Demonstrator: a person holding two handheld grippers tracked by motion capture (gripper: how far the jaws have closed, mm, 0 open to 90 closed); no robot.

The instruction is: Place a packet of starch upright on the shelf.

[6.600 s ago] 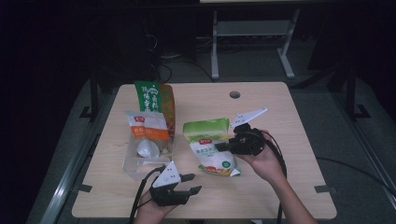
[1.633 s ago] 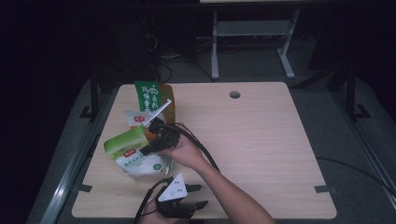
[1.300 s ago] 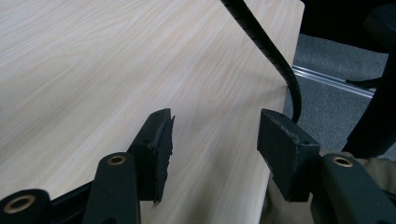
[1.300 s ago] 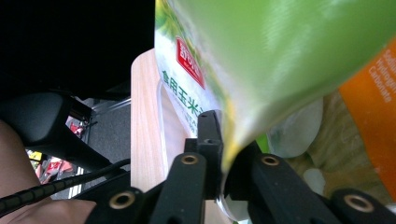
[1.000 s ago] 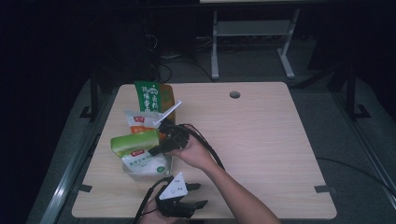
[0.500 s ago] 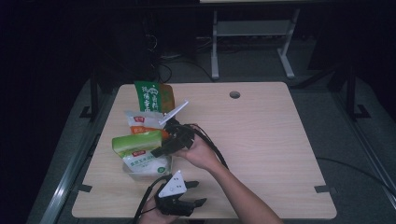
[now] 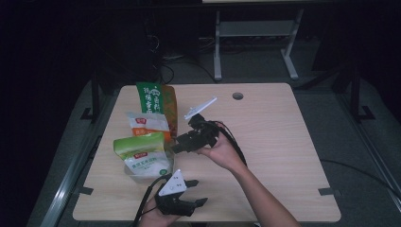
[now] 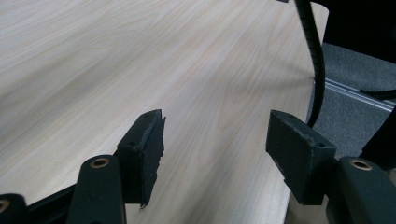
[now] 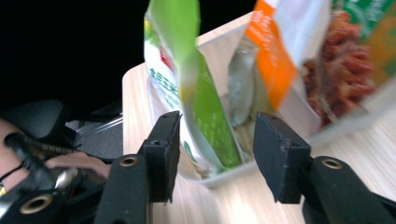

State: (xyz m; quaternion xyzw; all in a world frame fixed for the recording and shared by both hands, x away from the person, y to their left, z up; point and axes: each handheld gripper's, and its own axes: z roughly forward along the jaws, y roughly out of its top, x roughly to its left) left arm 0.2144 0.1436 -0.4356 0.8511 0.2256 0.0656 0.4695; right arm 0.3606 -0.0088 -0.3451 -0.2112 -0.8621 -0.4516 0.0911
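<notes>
While the right gripper (image 7: 176, 146) hangs just above the table (image 7: 283, 142) w/ its jaws spread and nothing between the pads, its tips point at the near edge of the green pouch (image 7: 140, 153). From the right gripper view that pouch (image 9: 196, 93) stands edge-on just ahead of the gap (image 9: 212, 154), apart from both pads, seated in a clear tray (image 9: 224, 175). Behind it in the same tray sits the orange-and-white pouch (image 9: 275, 51), then a bag of reddish dried bits (image 9: 345, 60) w/ a green top.

On the high view all three packs line up at the table's left side: tall green-and-orange bag (image 7: 157, 101) at the back, orange-and-white pouch (image 7: 146, 125) in the middle, green pouch in front. Clear tray (image 7: 142, 177) shows below the green pouch's near edge.

Left gripper (image 7: 191, 191) sits at the table's near edge, jaws wide apart, holding nothing, pointing to the right. Its own view (image 8: 215, 149) has bare wood grain (image 8: 140, 60) between the pads, plus a black cable (image 8: 315, 60) dropping past the table edge. Round grommet hole (image 7: 238, 96) lies near the far edge, well apart from the packs.
</notes>
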